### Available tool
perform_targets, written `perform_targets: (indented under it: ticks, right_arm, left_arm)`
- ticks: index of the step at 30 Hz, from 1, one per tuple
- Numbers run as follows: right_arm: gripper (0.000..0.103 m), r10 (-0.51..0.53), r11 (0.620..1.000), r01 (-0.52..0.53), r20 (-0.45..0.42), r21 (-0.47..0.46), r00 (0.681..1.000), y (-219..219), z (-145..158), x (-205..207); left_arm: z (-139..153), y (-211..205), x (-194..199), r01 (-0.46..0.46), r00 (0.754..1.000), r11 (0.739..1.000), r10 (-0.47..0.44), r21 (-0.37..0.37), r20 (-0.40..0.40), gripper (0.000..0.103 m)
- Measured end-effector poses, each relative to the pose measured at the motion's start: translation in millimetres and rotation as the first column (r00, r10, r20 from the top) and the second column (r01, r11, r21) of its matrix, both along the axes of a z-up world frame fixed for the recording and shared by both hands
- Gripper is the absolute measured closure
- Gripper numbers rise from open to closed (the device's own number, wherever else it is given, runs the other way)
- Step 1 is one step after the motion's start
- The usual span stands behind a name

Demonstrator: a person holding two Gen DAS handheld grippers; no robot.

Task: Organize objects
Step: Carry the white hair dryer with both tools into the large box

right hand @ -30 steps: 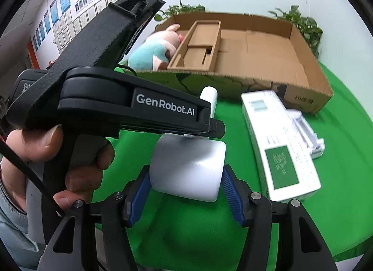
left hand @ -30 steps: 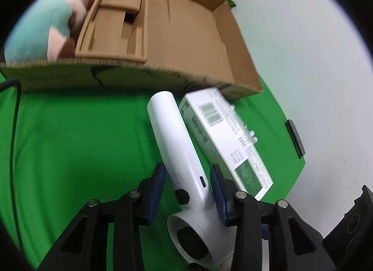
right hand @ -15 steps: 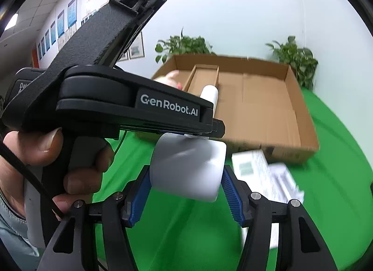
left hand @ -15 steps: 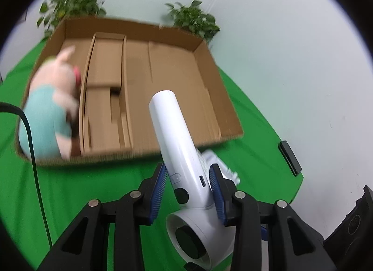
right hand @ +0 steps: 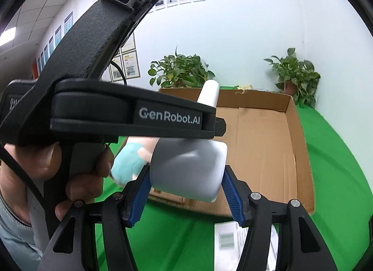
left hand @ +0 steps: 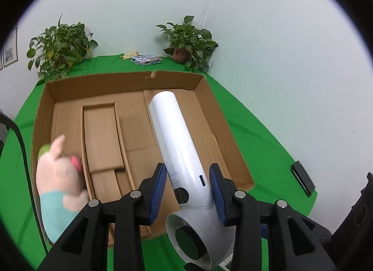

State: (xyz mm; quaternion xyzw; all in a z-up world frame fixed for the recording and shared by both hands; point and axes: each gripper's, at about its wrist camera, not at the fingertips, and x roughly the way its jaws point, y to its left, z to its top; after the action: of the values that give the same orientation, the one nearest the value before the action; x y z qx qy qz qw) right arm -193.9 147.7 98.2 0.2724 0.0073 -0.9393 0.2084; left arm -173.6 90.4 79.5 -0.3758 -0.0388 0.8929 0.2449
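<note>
A white hair dryer is held in the air by both grippers, above the near edge of an open cardboard box. My left gripper is shut on its handle near the buttons. My right gripper is shut on its wide head; the left gripper's black body fills the upper left of that view. The box holds a cardboard insert and a pink and teal plush pig at its left end.
A white carton with a barcode lies on the green cloth in front of the box. Two potted plants and a small colourful packet stand behind the box. A black phone lies at the cloth's right edge.
Both grippers have lifted the hair dryer off the cloth and carried it forward, from beside the white carton to above the box. The carton stayed on the cloth.
</note>
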Motion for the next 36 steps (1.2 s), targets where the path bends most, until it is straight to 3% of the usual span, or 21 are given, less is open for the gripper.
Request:
perform_targets:
  ticks: [6,13,22,27,36]
  right_arm:
    - [0.046,0.013,1.000,-0.013,0.053,-0.002,0.999,6.2,-9.0,-41.3]
    - [0.046,0.031,0.999,-0.024,0.194,-0.043,0.980,13.9,-61.3,-81.8]
    - [0.046,0.053,0.995,-0.024,0.312,-0.095,0.949,15.7,-105.9,-113.2]
    - [0.046,0.057,0.993,-0.017,0.340,-0.119,0.939,19.1,-114.9,-120.1]
    - [0.044,0.048,0.995,-0.013,0.382,-0.095,0.923,14.2,-120.6,-130.6]
  left_arm:
    - [-23.5,12.9,-40.5,-0.008,0.997,0.999,0.010,-0.033,0.071,0.066]
    - [-80.1,24.3,-71.2,-0.012,0.983,0.994,0.030,-0.104,0.179,0.066]
    - [-120.0,38.0,-87.7,0.000,0.967,0.977,0.055,-0.215,0.250,0.066]
    - [-119.7,46.7,-88.7,0.009,0.965,0.972,0.054,-0.237,0.258,0.066]
    - [-93.2,24.4,-90.1,-0.069,0.972,0.985,0.102,-0.160,0.210,0.066]
